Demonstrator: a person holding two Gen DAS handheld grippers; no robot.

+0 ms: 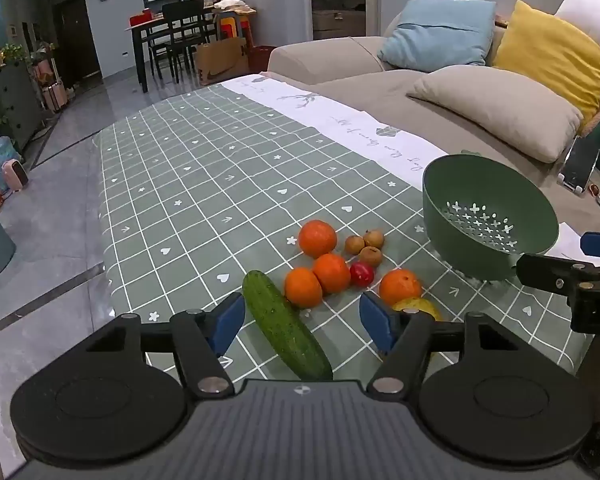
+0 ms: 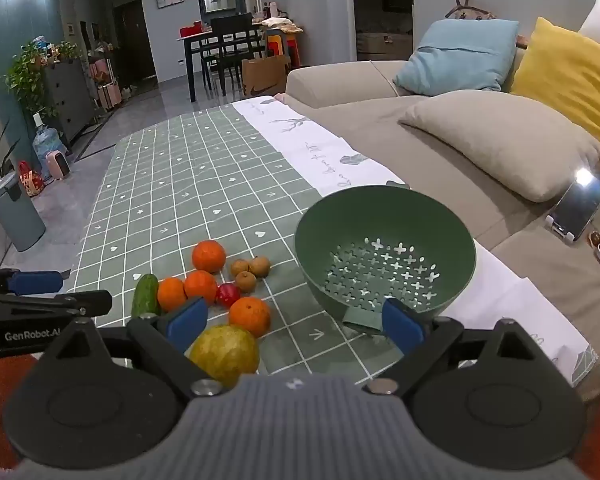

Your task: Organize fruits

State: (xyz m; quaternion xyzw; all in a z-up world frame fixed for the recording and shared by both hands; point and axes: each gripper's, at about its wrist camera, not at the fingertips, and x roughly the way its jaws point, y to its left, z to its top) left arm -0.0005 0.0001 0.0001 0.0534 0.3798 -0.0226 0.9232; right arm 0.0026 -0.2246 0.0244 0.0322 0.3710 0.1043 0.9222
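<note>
Both grippers' jaws wide, empty.

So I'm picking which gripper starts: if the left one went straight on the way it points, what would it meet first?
Most likely the cucumber: it lies between the open left gripper fingers, slanting toward the camera. The oranges sit just beyond it. Depth is hard to judge through the fisheye.
</note>
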